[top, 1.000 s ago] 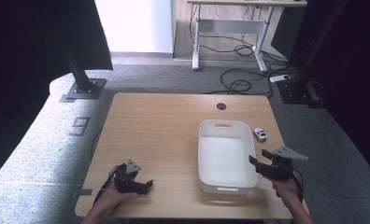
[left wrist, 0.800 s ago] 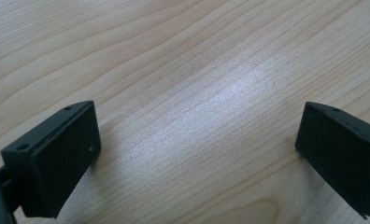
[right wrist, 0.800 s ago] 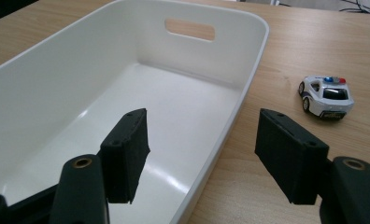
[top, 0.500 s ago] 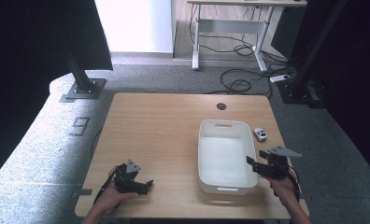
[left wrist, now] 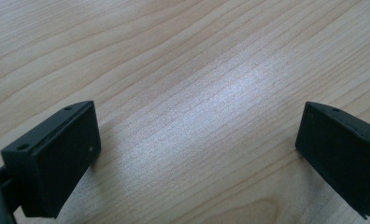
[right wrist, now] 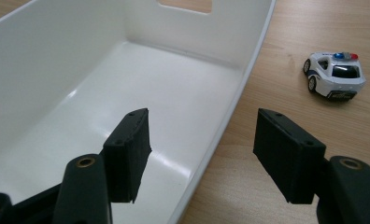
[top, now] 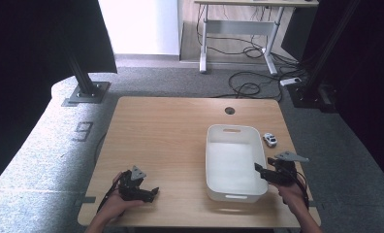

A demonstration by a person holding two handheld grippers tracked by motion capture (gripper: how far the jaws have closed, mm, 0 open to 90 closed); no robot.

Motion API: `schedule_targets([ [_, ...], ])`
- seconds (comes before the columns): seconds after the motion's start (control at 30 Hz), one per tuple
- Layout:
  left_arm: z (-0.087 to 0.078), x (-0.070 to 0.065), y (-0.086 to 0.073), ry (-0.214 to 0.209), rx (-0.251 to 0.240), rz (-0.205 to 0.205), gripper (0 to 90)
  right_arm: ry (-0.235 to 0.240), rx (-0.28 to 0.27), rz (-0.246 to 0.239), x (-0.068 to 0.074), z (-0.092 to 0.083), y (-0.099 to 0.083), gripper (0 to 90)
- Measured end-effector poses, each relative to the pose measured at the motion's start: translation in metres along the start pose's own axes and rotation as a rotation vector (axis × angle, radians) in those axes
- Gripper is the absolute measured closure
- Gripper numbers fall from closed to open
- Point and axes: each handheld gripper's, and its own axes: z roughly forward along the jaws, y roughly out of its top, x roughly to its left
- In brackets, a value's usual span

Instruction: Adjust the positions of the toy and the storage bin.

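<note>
Right gripper (right wrist: pixel 199 156) straddling the bin (right wrist: pixel 248 70) wall

Jaws apart, just been narrowing, wall between them, not yet pinched. Close squarely on the rim; toy car (right wrist: pixel 335 74) sits at 1 o'clock on the table (top: pixel 170 126). Left gripper (top: pixel 140 190) gapes over bare wood.

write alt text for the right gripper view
The right gripper has open black jaws straddling the right wall of an empty white bin, one jaw inside, one outside over the wooden table. A small toy police car sits on the table beyond.
</note>
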Motion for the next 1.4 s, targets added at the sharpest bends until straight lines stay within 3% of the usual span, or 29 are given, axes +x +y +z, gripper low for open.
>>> schedule_targets([
  [0.97, 0.0, 0.0001, 0.0, -0.001, 0.0, 0.001, 0.2, -0.014, 0.067, 0.021, 0.0005, 0.003, -0.0005, 66.9],
  [1.17, 0.0, 0.0001, 0.0, -0.001, 0.0, 0.001, 0.2, -0.019, 0.074, 0.023, 0.0011, 0.0047, -0.0008, 68.4],
  [1.4, 0.0, 0.0001, 0.0, -0.001, 0.001, 0.002, 0.2, -0.057, 0.065, 0.04, 0.0041, 0.0063, -0.0004, 71.4],
])
